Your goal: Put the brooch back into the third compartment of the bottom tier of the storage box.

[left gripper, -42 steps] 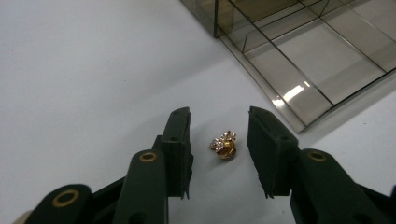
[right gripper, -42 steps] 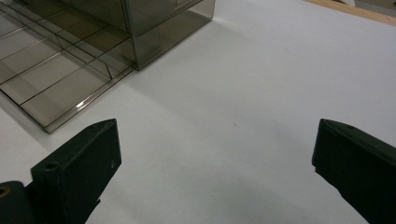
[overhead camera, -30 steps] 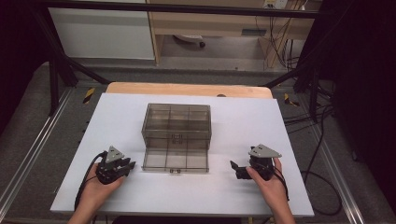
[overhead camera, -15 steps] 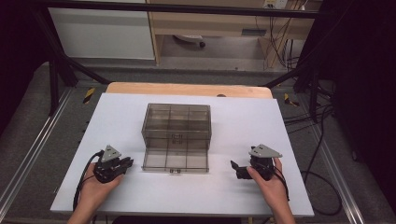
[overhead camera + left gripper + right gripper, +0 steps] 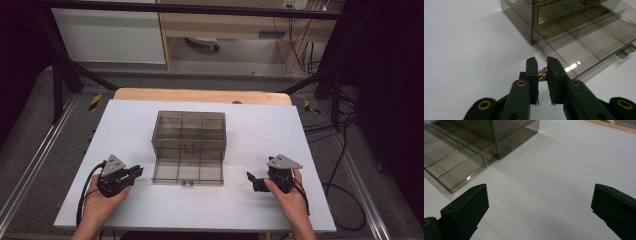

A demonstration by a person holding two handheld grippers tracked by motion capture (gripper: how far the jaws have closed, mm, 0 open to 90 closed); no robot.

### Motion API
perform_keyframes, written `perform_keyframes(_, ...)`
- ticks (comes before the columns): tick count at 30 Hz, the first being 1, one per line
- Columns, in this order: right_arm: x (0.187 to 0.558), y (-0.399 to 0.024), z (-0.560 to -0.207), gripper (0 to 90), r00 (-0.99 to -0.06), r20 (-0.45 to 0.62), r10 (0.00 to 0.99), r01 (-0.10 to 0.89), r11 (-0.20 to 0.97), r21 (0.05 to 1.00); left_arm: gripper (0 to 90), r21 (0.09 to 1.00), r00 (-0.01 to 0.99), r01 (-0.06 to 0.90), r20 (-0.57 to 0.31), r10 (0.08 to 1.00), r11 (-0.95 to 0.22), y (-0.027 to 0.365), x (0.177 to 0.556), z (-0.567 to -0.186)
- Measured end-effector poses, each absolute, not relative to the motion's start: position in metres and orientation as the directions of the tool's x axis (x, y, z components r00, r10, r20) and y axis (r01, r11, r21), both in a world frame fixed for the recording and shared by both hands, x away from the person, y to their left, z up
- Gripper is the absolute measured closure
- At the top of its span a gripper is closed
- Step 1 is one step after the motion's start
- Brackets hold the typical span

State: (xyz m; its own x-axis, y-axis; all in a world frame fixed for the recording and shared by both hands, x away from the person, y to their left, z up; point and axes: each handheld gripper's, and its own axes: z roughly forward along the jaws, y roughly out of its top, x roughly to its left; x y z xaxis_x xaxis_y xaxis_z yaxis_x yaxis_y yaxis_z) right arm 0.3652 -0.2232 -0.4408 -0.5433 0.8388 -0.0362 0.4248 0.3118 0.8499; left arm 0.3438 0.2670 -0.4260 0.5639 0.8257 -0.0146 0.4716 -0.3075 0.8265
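Gold-and-dark glitter marks the bead, a tiny faceted ring-like piece pinched between the pads of the left gripper. It sits at the very tips, just left of the organizer box and beside the open drawer, above the white table.

Handling, by judgement: very light, hard, rounded, likely slick. It could squirt out sideways or roll off if the squeeze slackens or lands off-centre. Best held across its widest part, pads flat on opposite faces, as it looks now.

Right gripper: jaws spread wide, nothing between them, resting to the right of the drawer.

Drawer compartments look shallow with thin dividers; a bead let go from low down should stay in its cell.
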Motion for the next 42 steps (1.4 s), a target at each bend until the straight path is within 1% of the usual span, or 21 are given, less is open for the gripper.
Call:
perform_keyframes(3,0.366,-0.223,-0.442,1.8,-0.545,-0.033,0.838,0.429,0.313,0.847,80.0,0.84,0.571,0.456,-0.023,0.82,-0.294,0.263,0.34,-0.42)
perform_keyframes(5,0.366,-0.223,-0.441,1.8,-0.55,-0.036,0.834,0.423,0.316,0.849,80.0,0.848,0.582,0.457,-0.058,0.811,-0.267,0.26,0.339,-0.417)
perform_keyframes(7,0.366,-0.223,-0.441,1.8,-0.551,-0.033,0.834,0.423,0.313,0.85,80.0,0.853,0.589,0.454,-0.071,0.805,-0.257,0.255,0.34,-0.414)
perform_keyframes(14,0.366,-0.224,-0.44,1.7,-0.55,-0.021,0.835,0.422,0.3,0.855,80.0,0.855,0.613,0.43,-0.04,0.789,-0.29,0.234,0.348,-0.404)
perform_keyframes(18,0.365,-0.223,-0.441,1.8,-0.551,-0.015,0.835,0.43,0.299,0.852,80.0,0.854,0.626,0.429,-0.048,0.778,-0.293,0.22,0.353,-0.403)
perform_keyframes(23,0.364,-0.223,-0.439,1.6,-0.552,-0.012,0.834,0.42,0.291,0.86,80.0,0.851,0.647,0.43,-0.058,0.76,-0.301,0.201,0.356,-0.404)
perform_keyframes(28,0.364,-0.222,-0.44,1.8,-0.542,-0.007,0.841,0.428,0.283,0.858,80.0,0.837,0.669,0.424,-0.032,0.742,-0.346,0.182,0.358,-0.405)
perform_keyframes(34,0.365,-0.223,-0.438,1.6,-0.552,-0.006,0.834,0.416,0.281,0.865,80.0,0.82,0.694,0.429,-0.03,0.719,-0.38,0.157,0.361,-0.408)
perform_keyframes(42,0.367,-0.221,-0.441,1.7,-0.55,0.009,0.835,0.442,0.282,0.851,80.0,0.807,0.719,0.425,-0.026,0.695,-0.409,0.128,0.365,-0.414)
